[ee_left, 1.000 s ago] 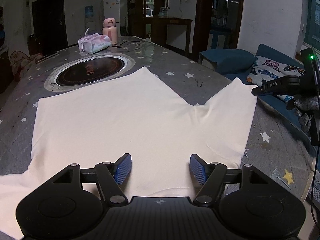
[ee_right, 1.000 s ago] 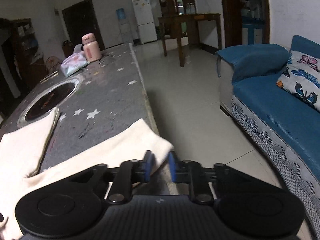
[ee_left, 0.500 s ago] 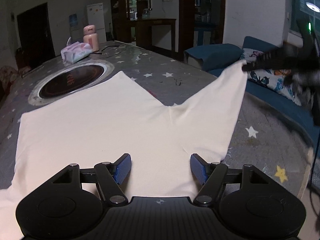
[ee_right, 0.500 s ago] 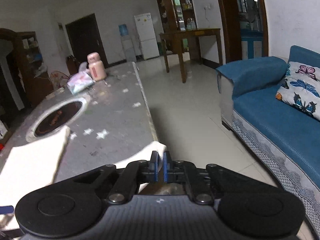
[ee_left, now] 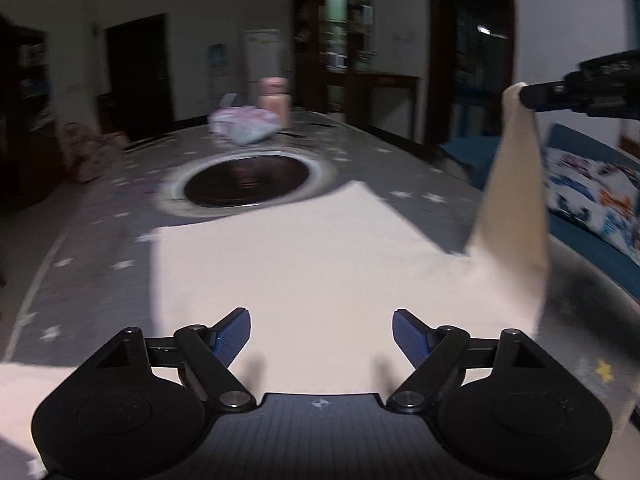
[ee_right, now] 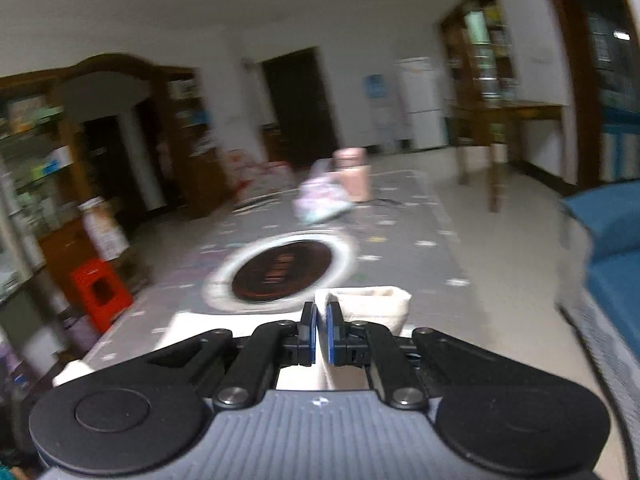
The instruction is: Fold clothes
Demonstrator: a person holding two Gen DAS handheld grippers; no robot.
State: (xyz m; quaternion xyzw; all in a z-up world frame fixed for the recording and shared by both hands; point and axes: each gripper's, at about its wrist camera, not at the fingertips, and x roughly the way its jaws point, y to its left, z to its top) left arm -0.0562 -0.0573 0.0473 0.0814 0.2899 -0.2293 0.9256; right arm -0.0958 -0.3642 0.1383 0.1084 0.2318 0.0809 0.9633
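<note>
A cream garment point(ee_left: 304, 264) lies spread on the grey star-patterned table point(ee_left: 100, 240). My left gripper point(ee_left: 321, 330) hovers over its near part, jaws opening, nothing between the blue pads. One sleeve point(ee_left: 516, 200) is pulled up off the table at the right, its end pinched by my right gripper point(ee_left: 524, 96). In the right wrist view my right gripper point(ee_right: 320, 330) is shut on the sleeve cuff point(ee_right: 372, 304), which bunches just past the pads.
A round black hotplate point(ee_left: 244, 178) is set into the table beyond the garment. A tissue pack point(ee_left: 244, 124) and a pink bottle point(ee_left: 274, 98) stand at the far end. A blue sofa with a patterned cushion point(ee_left: 592, 192) runs along the right. A red stool point(ee_right: 100, 292) stands left.
My right gripper closed on the sleeve end and lifted it high off the table, swinging toward the table's middle. My left gripper's jaws have spread wider and it rose a little.
</note>
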